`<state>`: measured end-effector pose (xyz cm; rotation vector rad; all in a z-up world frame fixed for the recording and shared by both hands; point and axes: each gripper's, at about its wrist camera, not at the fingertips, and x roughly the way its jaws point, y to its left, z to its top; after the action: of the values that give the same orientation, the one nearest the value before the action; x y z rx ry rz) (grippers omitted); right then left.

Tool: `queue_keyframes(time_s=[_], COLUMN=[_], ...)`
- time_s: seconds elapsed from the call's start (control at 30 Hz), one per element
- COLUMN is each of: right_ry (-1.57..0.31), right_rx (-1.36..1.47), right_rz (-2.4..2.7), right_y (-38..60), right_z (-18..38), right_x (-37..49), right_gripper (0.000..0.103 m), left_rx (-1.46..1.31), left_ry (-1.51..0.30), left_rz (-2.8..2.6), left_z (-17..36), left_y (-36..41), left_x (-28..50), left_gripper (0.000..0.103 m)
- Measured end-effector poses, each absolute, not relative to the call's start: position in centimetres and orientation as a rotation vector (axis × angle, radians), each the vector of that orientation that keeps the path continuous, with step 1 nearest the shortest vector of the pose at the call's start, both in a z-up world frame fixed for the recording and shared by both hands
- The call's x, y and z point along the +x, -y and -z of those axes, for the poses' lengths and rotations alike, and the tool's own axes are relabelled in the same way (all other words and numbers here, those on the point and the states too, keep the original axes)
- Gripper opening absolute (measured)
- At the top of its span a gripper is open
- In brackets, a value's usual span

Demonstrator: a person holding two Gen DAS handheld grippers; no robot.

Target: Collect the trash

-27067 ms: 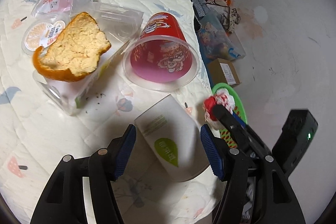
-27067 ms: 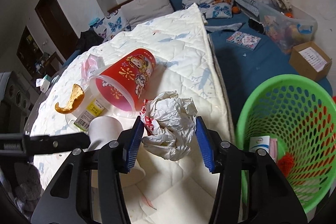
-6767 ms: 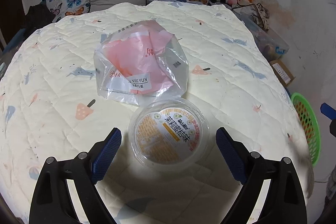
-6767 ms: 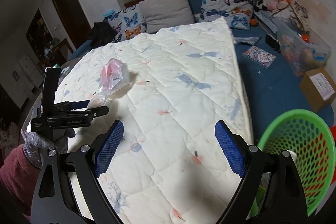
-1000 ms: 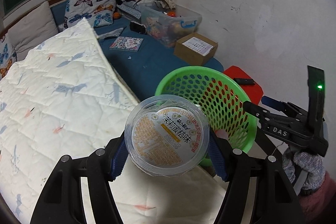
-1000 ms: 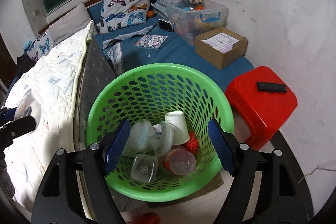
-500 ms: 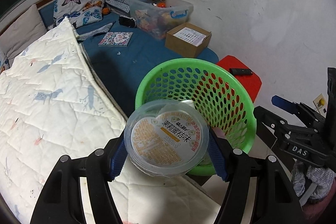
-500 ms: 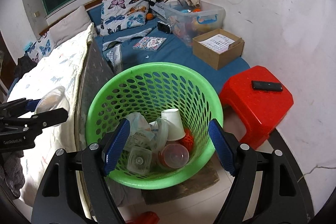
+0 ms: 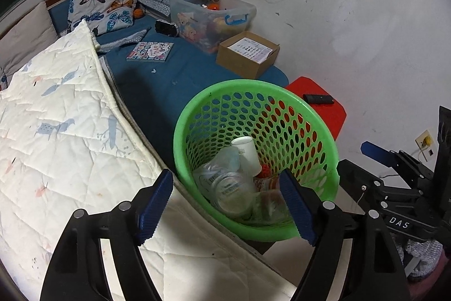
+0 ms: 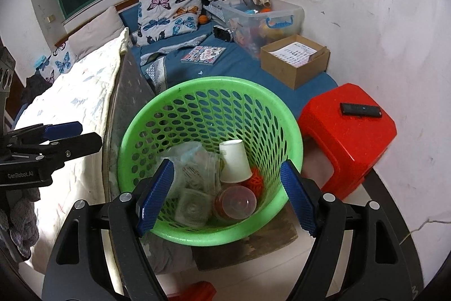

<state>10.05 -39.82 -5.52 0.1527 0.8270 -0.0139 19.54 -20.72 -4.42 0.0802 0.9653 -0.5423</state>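
The left gripper [image 9: 225,205] hangs over the near rim of the green laundry-style basket [image 9: 324,143], its blue pads spread with nothing between them; its jaws have just been opening. The clear round lidded container [image 9: 234,193] lies inside the basket, below the gripper, among the other trash. From the right wrist view, the right gripper [image 10: 225,193] also stands spread and empty above the same basket [image 10: 293,126].

In the basket lie a white paper cup [image 10: 235,160] tipped mouth-down against the far wall, a red plastic cup [image 10: 235,205] beside it, a clear square tub [image 10: 193,209], crumpled clear wrapping [image 10: 188,157] and a red-orange wad [image 10: 255,178].

The basket stands on the floor, touching the near corner of the bed with its cream quilt [image 9: 56,131]. Just beside it is a red stool [image 10: 346,129] carrying a black remote [image 10: 360,109]. Beyond, on the blue mat, sit a cardboard box [image 10: 294,64] and a clear storage bin [image 10: 262,16] of toys.
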Motion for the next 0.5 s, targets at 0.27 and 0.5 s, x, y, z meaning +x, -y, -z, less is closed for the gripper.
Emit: queue_keyframes(time_s=[0.27,0.5], right_ry=[-0.809,-0.796], right_rx=[0.157,0.144], right_rz=[-0.016,-0.074], right_y=[38.6,35.9], right_z=[4.8,4.0], right_x=[9.2,8.9], right_gripper=[0.078,0.081], left_rx=[0.053,0.032], left_ry=[-0.942,-0.906], left_rz=[0.503,0.419], left_z=[3.6,3.2], left_y=[17.8,14.1], left_x=[18.4,16.7], left_gripper=[0.075,0.075])
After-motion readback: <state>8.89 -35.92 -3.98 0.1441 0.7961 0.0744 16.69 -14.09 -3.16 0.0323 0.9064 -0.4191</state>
